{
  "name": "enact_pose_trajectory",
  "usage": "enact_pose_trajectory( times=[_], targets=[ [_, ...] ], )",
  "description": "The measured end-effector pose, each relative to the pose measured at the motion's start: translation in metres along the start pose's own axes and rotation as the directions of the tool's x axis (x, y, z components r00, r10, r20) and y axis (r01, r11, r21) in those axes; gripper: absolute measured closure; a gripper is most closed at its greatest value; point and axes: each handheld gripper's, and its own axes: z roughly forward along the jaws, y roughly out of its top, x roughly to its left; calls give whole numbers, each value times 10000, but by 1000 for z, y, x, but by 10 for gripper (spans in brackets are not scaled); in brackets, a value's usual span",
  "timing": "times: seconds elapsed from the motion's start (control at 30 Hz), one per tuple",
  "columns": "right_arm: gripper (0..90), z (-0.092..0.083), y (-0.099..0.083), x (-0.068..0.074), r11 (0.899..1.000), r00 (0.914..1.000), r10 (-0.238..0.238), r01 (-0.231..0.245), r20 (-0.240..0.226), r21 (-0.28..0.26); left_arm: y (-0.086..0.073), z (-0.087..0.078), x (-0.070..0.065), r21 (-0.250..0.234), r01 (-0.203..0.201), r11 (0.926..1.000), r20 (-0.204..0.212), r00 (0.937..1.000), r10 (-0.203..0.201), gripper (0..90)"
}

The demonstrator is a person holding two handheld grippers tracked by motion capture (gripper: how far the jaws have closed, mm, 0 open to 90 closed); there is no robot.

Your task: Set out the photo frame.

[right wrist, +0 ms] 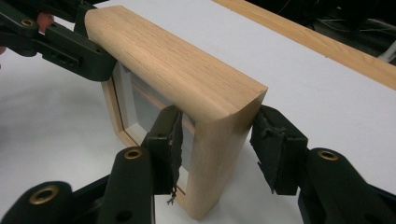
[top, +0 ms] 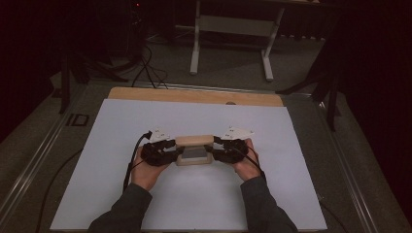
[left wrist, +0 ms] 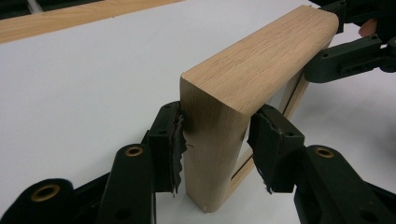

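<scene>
There is one thick light-brown wooden picture frame (top: pixel 194 141) with rounded corners, and there are two black hand-held grippers. There are two hands too, one for each gripper.

The frame stands up on its long edge on a big white sheet (top: pixel 121 126) that covers the table (top: pixel 194 96). It sits near the middle of the sheet, close to the person. The wood is pale with fine lines in it. The top side is wide, flat and smooth. Inside the frame there is a thin inner wooden edge and a grey pane (right wrist: pixel 140 105). I cannot tell what is behind the pane.

The left hand-held gripper (left wrist: pixel 212 140) is at the left end of the frame. Its two jaws are about half open, with that end of the frame between them. The left pad (left wrist: pixel 176 140) touches the wood. The right pad (left wrist: pixel 261 142) sits just beside the wood with a small gap, so the grip looks loose.

The right hand-held gripper (right wrist: pixel 217 140) is at the other end of the frame. Its jaws are also part way open around that end. One pad (right wrist: pixel 175 140) lies on the front side by the pane, and the other pad (right wrist: pixel 271 144) is right by the back corner. I cannot tell if they press hard.

A strip of bare brown wood shows at the far edge of the table.
</scene>
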Motion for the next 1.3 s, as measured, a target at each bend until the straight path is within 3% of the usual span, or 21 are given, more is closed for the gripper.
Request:
enact_pose_trajectory(
  times=[0.83, 1.3],
  targets=[
    [531, 12, 5, -7, 9996, 9981, 245, -238, 559, -144, 11, 14, 14, -192, -522, 9985, -174, 9985, 519, 544],
    [531, 19, 9, -13, 9986, 9963, 504, -492, 696, -195, 15, 22, 25, -253, -359, 9990, -73, 9993, 358, 539]
  ],
)
